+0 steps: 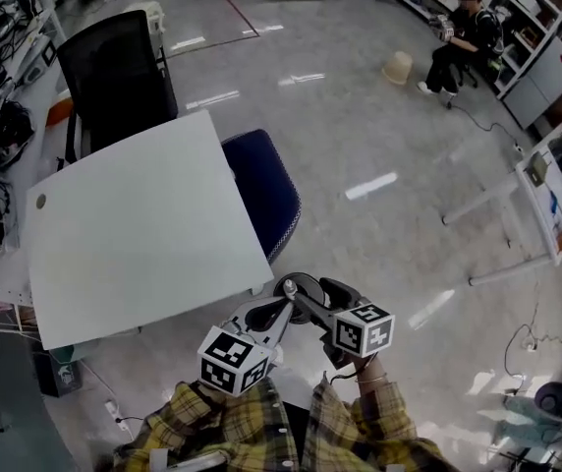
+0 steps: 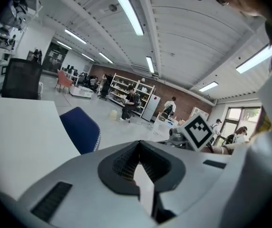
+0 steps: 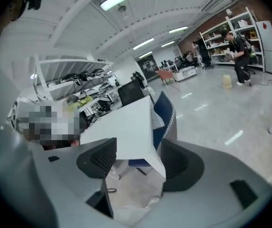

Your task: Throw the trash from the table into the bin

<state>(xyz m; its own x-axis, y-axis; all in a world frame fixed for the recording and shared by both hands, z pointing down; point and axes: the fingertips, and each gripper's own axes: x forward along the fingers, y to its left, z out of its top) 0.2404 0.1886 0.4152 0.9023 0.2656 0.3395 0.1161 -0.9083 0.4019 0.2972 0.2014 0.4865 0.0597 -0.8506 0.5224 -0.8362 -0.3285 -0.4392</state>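
With no trash showing on the flat white rectangular table (image 1: 134, 234), the binning looks finished to me: my right gripper (image 3: 137, 159) gapes empty, my left gripper (image 2: 138, 148) is pinched together, and next needs only a last check

A navy blue mesh-backed chair (image 1: 266, 190) sits half hidden under the white rectangular table (image 1: 134, 244). At lower left, the table's edge partly covers a dark boxy container (image 1: 53, 372). The pale beige floor object (image 1: 396, 67) at upper right is too small to tell. The bottom edge cuts off the yellow plaid sleeves (image 1: 360, 431).
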